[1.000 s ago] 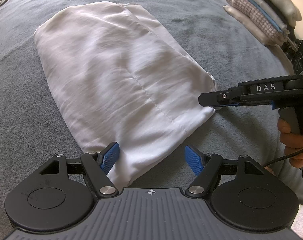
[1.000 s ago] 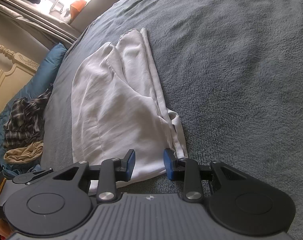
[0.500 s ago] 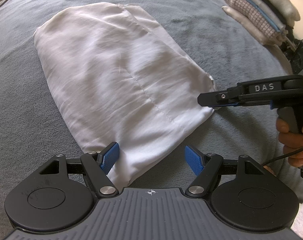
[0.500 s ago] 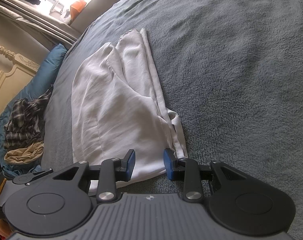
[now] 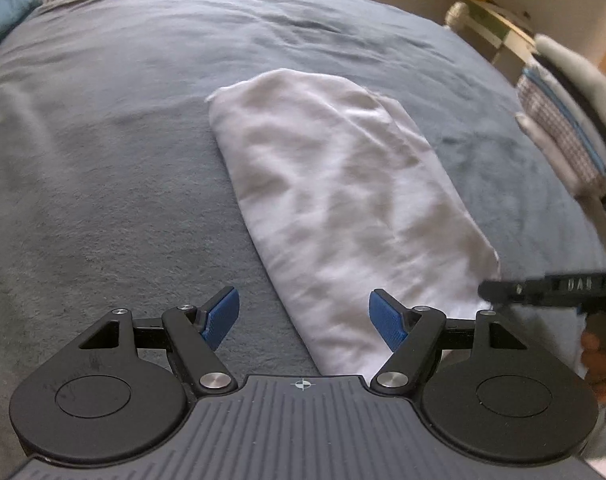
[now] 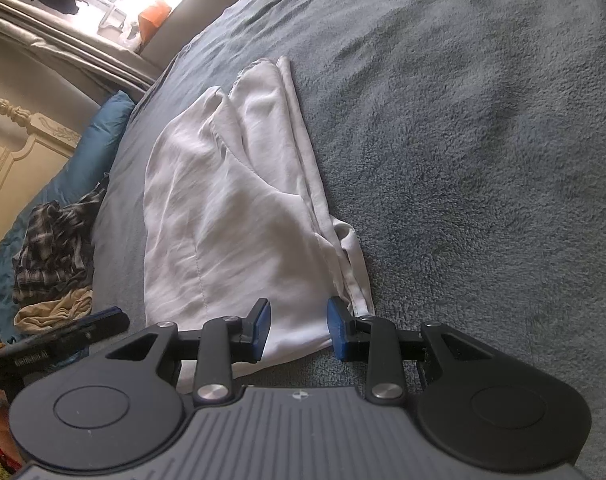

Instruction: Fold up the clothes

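A white, silky garment (image 5: 343,200) lies folded lengthwise on the grey blanket (image 5: 103,160); it also shows in the right wrist view (image 6: 231,216). My left gripper (image 5: 303,318) is open over the garment's near left corner, holding nothing. My right gripper (image 6: 299,326) is open, its jaws on either side of the garment's near edge, with the cloth between them but not pinched. From the left wrist view the right gripper (image 5: 503,291) sits at the garment's right corner, seen side-on and blurred.
A stack of folded clothes (image 5: 563,128) sits at the bed's right side. A plaid shirt and tan garment (image 6: 55,248) lie heaped beside a blue pillow (image 6: 91,160) by the headboard. Grey blanket stretches all around the garment.
My left gripper has swung left and pulled back, so the garment now sits right of centre in its view. My right gripper has stayed in place at the hem.
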{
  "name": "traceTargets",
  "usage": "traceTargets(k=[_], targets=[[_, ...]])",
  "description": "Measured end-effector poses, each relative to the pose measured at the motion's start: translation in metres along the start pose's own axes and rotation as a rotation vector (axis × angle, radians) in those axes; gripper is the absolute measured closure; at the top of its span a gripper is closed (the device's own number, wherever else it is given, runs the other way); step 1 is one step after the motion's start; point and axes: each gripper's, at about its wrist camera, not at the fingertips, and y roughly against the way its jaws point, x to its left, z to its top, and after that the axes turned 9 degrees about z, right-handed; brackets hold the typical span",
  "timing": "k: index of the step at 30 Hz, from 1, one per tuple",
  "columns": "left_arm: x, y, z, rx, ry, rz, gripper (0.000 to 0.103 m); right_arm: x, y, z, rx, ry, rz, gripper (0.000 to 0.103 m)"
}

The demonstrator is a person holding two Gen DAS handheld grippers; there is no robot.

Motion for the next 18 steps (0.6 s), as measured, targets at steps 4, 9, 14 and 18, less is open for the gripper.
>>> traceTargets(k=[4, 9, 14, 18], targets=[[-0.014, 0.006, -0.013, -0.043, -0.1, -0.022, 0.031, 0.0, 0.0, 0.0, 0.0, -0.002, 0.0, 0.07], [-0.014, 0.017, -0.029, -0.091, -0.167, -0.086, 0.031, 0.0, 0.001, -0.001, 0.001, -0.005, 0.0, 0.07], [-0.023, 0.015, -0.054, -0.073, -0.253, -0.084, 0.031, -0.001, 0.002, -0.001, 0.006, -0.004, -0.005, 0.07], [-0.035, 0.006, -0.064, -0.094, -0.312, -0.003, 0.031, -0.001, 0.002, -0.001, 0.008, -0.003, -0.008, 0.07]])
